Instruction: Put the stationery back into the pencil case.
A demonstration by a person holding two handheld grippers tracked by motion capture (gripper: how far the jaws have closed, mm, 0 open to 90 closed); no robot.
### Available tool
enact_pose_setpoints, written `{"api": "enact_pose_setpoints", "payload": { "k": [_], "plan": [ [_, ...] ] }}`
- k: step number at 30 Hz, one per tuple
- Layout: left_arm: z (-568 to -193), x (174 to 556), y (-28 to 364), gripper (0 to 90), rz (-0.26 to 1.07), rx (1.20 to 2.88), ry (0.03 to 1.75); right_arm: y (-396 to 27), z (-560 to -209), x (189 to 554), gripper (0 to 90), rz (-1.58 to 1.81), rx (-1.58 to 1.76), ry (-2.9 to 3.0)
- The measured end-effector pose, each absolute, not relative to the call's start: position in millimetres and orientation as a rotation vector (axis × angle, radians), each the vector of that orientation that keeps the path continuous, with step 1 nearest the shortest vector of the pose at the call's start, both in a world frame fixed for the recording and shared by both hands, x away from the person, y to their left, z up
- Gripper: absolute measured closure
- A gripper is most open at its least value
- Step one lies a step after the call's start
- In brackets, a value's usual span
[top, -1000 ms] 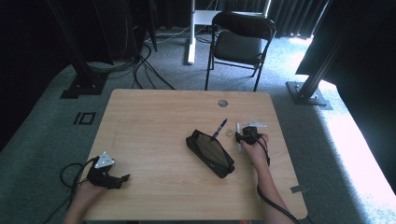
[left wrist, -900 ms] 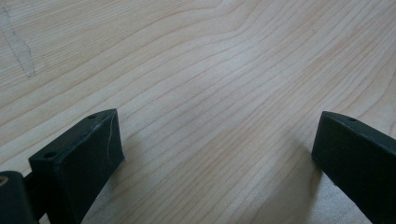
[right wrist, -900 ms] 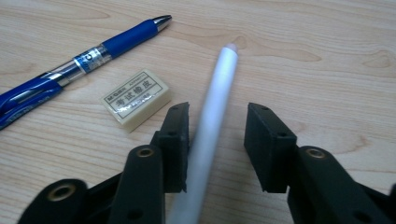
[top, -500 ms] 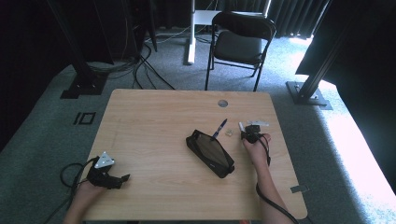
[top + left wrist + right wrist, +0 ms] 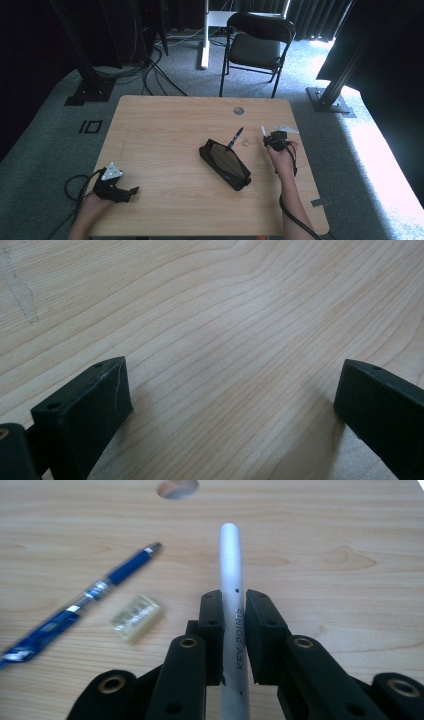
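Honestly, my main worry is the white pen (image 5: 231,570) slipping or swivelling in the right gripper (image 5: 234,625): the pads clamp it near one end, so most of the barrel sticks out ahead of the jaws, and any quick swing of my hand could let it pivot or slide out onto the table (image 5: 165,130). A second risk, as I judge it, is the landing: the black pencil case (image 5: 225,163) lies open just beside the gripper, with a blue pen (image 5: 80,600) leaning from the table against its far end and a small clear eraser-like block (image 5: 136,617) between the two; if I come in low with that long white barrel, its tip could knock the blue pen or catch the rim of the case and push it across the wood instead of dropping inside. The right gripper's jaws have just been closing and now stand pressed together on the white pen, which runs straight up between the pads in the right gripper view, printed side towards the camera, held off the tabletop. In the high view the right gripper (image 5: 274,140) sits near the table's right edge, beside the case. The left gripper (image 5: 117,189) rests at the near left corner, well apart from everything, jaws spread wide over bare wood with nothing between them.
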State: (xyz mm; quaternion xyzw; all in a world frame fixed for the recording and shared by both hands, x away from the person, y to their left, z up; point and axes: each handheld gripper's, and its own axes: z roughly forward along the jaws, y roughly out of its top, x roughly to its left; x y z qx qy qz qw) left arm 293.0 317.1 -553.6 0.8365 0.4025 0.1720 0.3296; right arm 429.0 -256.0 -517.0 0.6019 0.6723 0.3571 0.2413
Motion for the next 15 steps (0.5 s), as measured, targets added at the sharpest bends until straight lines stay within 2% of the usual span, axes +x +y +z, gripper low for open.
{"api": "enact_pose_setpoints", "payload": {
  "k": [15],
  "plan": [
    [-553.6,292.9,317.1,2.1,0.45,2.188,1.054,-239.7,-484.3,412.5,78.5,1.109,1.556,1.882]
  ]
}}
